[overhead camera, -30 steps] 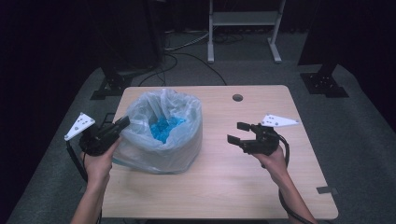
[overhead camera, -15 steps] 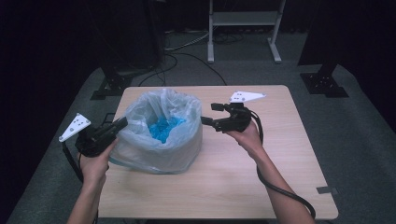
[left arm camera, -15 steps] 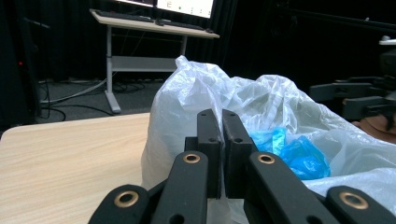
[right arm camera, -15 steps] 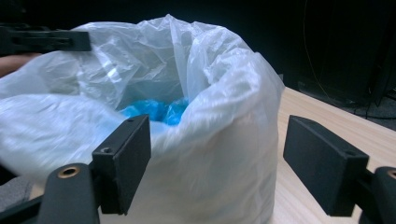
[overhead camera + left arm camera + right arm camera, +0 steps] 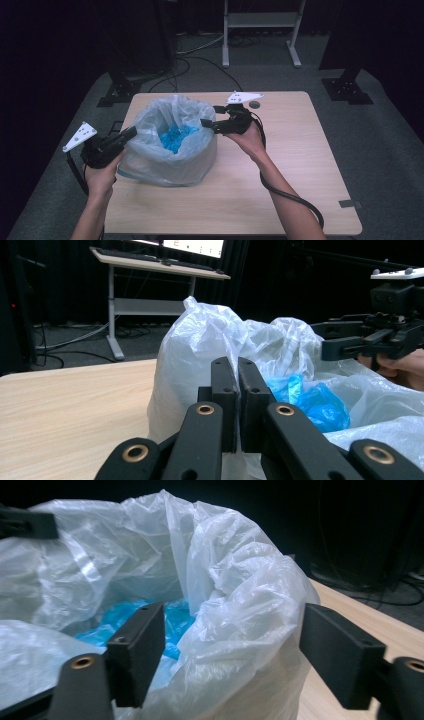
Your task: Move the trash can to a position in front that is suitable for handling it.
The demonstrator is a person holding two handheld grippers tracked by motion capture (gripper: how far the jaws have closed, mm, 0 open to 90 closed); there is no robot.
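Note:
A clear plastic bag (image 5: 170, 160) stands open on the wooden table (image 5: 280, 190), with crumpled blue material (image 5: 175, 137) inside. My left gripper (image 5: 131, 132) is shut on the bag's left rim; in the left gripper view its jaws (image 5: 238, 390) meet in front of the bag (image 5: 200, 340) and the blue material (image 5: 315, 405). My right gripper (image 5: 211, 115) is open at the right rim. Its jaws have just been closing a little. In the right gripper view (image 5: 235, 630) they straddle the rim's folded film (image 5: 240, 570) without pressing it. The right gripper (image 5: 324, 340) also appears in the left gripper view.
A small dark round disc (image 5: 255, 104) lies near the table's far edge, just behind my right hand. A desk frame (image 5: 260, 30) and dark stand feet (image 5: 347, 90) sit on the floor beyond. The right gripper's cable (image 5: 290, 197) trails over the table's right part.
My right gripper has travelled left and away from me, from the table's right part to the bag's right rim. The left gripper has kept still at the left rim.

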